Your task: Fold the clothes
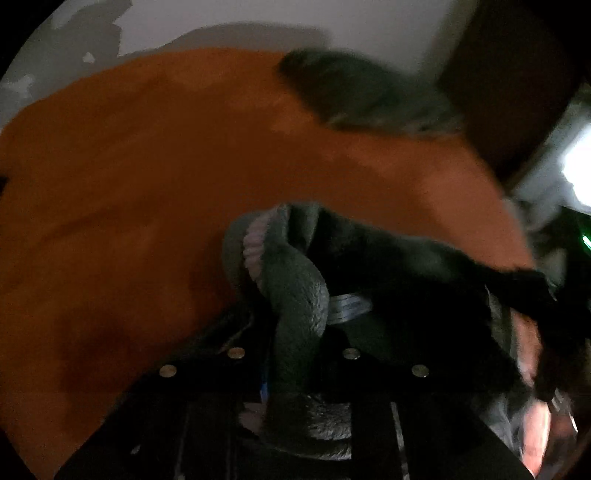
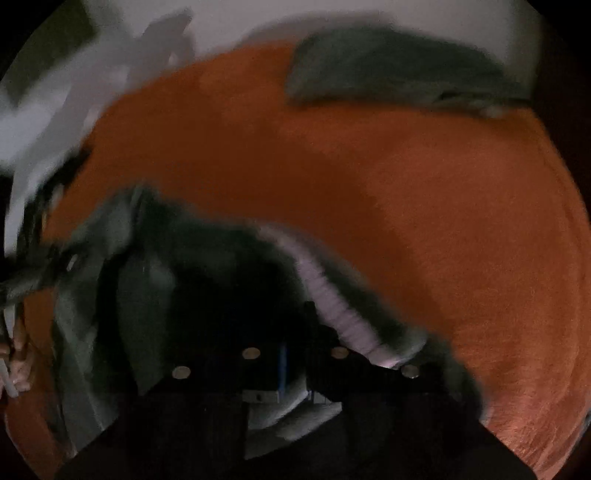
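Clearly the dark grey garment (image 1: 295, 302) is soft, light fleece that bunches and sags over the orange bed cover (image 1: 129, 184). The left gripper (image 1: 295, 369) has its fingers nearly closed on a thick roll of it; the right gripper (image 2: 295, 365) is pinched shut on cloth near the pale ribbed band (image 2: 328, 295). Hems or seams look the surest holds.

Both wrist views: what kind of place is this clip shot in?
Probably a dim room at home: an orange fleecy blanket covers a soft surface, perhaps a bed, against a pale wall, with a folded grey garment lying near it.
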Demonstrator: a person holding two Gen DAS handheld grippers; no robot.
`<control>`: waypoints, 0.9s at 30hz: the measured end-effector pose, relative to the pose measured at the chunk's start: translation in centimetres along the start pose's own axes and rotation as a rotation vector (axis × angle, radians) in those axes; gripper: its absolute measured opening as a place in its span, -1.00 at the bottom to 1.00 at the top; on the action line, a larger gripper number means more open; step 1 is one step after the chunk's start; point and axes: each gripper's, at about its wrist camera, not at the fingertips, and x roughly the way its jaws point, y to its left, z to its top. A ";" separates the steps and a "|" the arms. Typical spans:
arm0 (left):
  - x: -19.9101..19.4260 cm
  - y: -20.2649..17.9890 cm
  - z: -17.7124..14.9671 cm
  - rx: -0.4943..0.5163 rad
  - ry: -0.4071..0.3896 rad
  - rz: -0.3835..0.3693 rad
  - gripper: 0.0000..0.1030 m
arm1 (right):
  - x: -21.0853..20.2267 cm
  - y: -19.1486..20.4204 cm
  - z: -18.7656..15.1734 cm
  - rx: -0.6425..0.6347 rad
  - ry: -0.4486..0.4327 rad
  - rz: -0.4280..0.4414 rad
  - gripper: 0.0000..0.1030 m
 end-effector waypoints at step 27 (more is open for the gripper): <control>-2.4 3.2 0.0 -0.193 0.052 -0.027 0.44 | -2.9 -0.4 -1.7 -0.003 -0.011 0.035 0.12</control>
